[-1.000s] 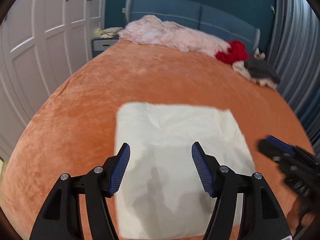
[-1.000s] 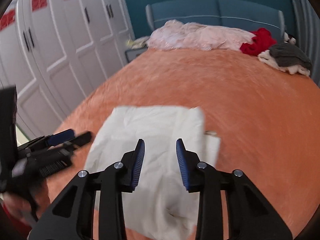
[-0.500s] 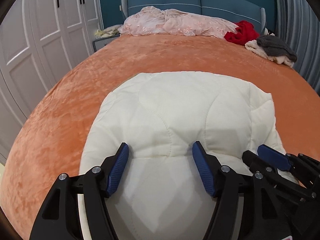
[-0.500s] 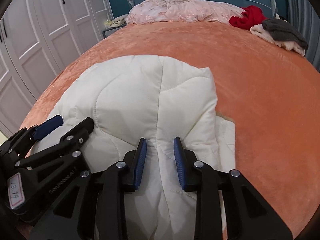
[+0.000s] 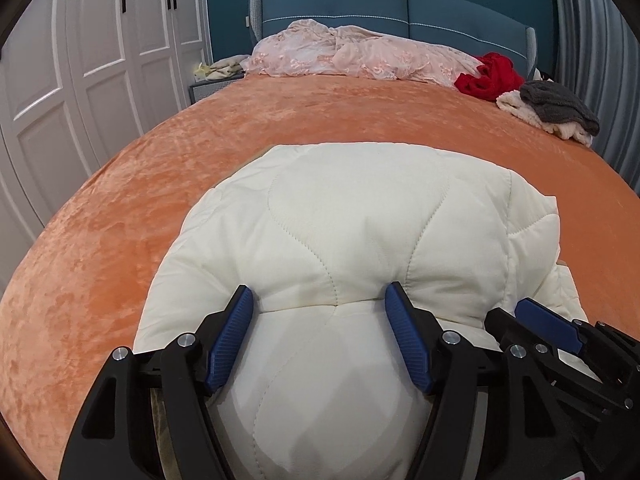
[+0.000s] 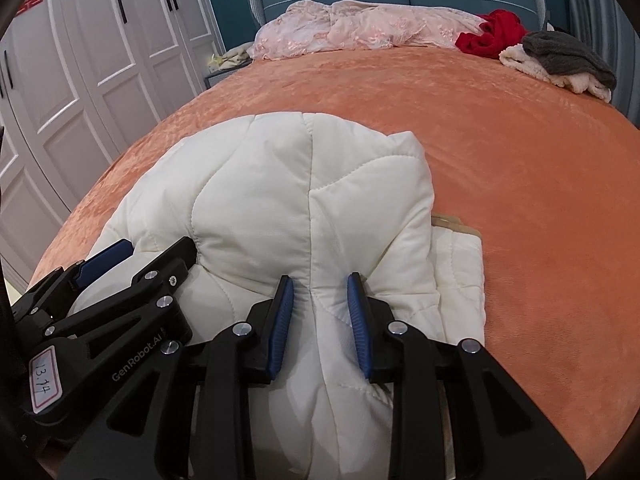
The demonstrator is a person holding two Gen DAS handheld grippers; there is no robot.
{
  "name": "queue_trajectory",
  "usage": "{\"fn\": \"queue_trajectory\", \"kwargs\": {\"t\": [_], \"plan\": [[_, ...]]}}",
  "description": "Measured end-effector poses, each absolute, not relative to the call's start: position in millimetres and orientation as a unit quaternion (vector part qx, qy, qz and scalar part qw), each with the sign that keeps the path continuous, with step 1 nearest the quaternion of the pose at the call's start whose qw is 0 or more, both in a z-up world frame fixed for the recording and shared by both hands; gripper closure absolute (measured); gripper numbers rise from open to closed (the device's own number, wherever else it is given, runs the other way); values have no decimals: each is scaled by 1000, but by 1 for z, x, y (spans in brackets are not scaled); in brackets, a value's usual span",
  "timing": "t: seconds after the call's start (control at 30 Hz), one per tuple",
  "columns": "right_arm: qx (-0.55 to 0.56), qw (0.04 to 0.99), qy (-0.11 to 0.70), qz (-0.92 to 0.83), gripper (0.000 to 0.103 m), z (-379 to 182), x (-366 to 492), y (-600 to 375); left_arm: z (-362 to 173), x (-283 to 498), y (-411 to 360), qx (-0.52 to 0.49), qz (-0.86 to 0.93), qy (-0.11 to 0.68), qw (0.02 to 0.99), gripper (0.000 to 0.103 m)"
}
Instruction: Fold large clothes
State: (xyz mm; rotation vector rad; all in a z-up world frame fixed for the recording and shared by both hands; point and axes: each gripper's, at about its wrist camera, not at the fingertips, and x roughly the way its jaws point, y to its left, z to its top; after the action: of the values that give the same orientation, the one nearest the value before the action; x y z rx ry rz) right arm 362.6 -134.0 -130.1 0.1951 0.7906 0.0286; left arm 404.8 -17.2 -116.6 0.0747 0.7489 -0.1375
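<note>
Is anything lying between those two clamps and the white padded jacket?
Nothing visible: the white padded jacket bulges up between the fingers of both the left gripper and the right gripper. The other clothes lie far off by the headboard.

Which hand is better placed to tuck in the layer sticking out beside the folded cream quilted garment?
Right. The right gripper pinches the cream quilted garment next to that protruding layer; the left gripper holds the far side.

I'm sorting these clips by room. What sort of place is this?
A bedroom, most likely: a wide bed with an orange cover and a blue padded headboard, white wardrobe doors along one wall, and loose clothes piled near the headboard, including a pink garment.
</note>
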Motion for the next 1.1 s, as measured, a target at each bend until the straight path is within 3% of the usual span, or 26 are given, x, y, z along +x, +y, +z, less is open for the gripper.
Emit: {"fn": "queue_trajectory", "kwargs": {"t": [0.33, 0.47, 0.73, 0.97, 1.1], "plan": [[77, 907, 413, 11, 76, -106, 353, -130, -104, 397, -17, 51, -66, 380, 921, 36], [95, 905, 414, 17, 70, -78, 307, -137, -83, 366, -7, 45, -75, 390, 917, 35], [46, 884, 465, -5, 69, -96, 262, -134, -76, 300, -2, 64, -62, 420, 903, 35], [64, 867, 494, -25, 68, -74, 218, -135, -68, 260, 9, 38, -64, 454, 888, 35], [89, 869, 486, -21, 54, -65, 175, -137, -64, 231, 10, 41, -60, 460, 885, 35]]}}
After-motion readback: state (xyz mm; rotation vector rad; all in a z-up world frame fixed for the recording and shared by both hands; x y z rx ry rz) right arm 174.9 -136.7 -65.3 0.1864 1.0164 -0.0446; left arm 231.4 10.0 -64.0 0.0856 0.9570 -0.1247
